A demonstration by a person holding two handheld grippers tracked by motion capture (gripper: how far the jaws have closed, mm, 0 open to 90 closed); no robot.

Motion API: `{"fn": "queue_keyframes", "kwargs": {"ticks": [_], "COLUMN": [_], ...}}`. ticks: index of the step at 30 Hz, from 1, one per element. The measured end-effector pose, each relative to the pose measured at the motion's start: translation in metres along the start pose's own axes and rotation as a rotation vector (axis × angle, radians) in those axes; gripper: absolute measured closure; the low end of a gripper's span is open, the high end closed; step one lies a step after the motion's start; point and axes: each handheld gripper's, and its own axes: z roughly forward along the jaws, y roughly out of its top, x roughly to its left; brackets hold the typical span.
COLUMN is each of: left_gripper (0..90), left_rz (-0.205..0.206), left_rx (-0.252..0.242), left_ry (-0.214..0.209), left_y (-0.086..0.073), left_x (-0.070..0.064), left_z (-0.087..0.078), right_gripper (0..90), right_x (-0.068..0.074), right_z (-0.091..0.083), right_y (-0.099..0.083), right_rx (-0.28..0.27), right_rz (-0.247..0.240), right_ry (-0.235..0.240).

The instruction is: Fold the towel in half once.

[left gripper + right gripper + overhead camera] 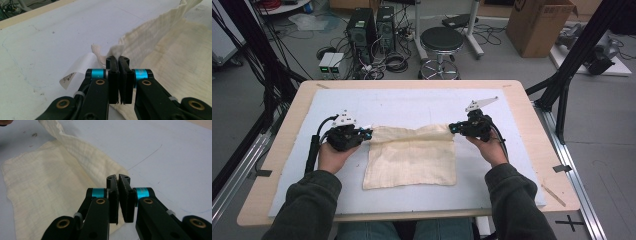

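Observation:
A cream cloth [412,157] lies on the white mat, its far edge raised into a ridge between the two grippers. My left gripper [368,133] pinches the cloth's far left corner; in the left gripper view the jaws [118,59] are shut on the cloth [175,57], with a white label [77,68] and a loop beside them. My right gripper [453,128] holds the far right corner; in the right gripper view its jaws [118,178] are closed on the cloth [50,185] edge.
The white mat [412,105] covers a wooden table [532,145]. Beyond the table stand a black stool [441,42], computer towers [362,30], cables and a cardboard box [537,25]. A black frame post [572,65] rises at the right.

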Motion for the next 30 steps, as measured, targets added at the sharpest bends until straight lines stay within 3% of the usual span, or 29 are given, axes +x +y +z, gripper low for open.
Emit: {"fn": "queue_keyframes", "kwargs": {"ticks": [5,9,30], "left_gripper": [86.8,86.7,86.2], "left_rz": [0.039,0.039,0.056], "left_rx": [0.008,-0.009,0.013], "left_ry": [-0.005,-0.013,-0.019], "left_y": [0.002,0.0,-0.028], "left_x": [-0.008,-0.014,-0.027], "left_z": [-0.004,-0.008,-0.018], "right_gripper": [86.6,86.5,86.6], "right_x": [0.007,0.012,0.029], "right_z": [-0.005,-0.006,-0.012], "right_y": [0.001,0.0,-0.002], "right_rx": [0.004,0.014,0.074], "right_rz": [-0.02,-0.034,-0.054], "right_ry": [0.008,0.011,0.034]}}
